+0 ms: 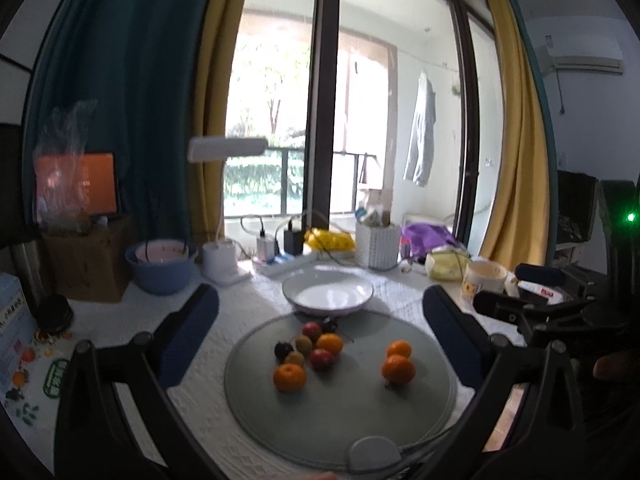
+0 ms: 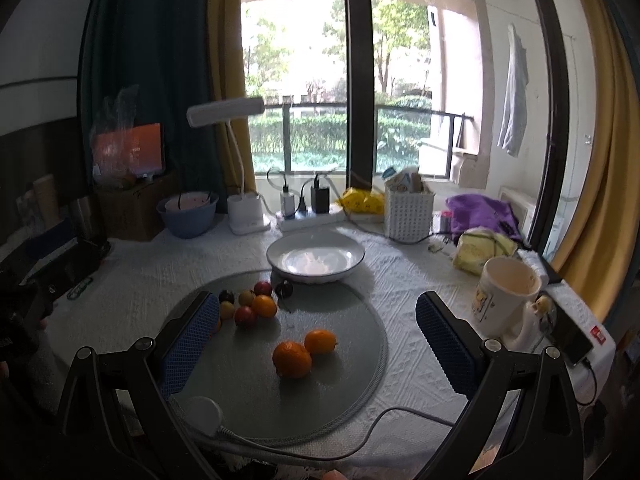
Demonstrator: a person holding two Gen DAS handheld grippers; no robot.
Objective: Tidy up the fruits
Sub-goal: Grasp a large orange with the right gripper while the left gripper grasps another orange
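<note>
A round grey-green mat point(image 2: 340, 380) lies on the white textured tablecloth point(image 2: 400, 280), with an empty white ceramic bowl point(image 2: 315, 261) touching its edge at twelve o'clock. On the mat, two oranges point(image 2: 303, 352) sit near centre and a cluster of small mixed fruits point(image 2: 250, 306) at ten o'clock. The left gripper point(image 1: 320, 336) and right gripper point(image 2: 316, 338) hover above, jaws spread, holding nothing.

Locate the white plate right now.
In both wrist views the empty white plate sits centre-table, just beyond the grey round mat holding the fruit, before the power strip.
</note>
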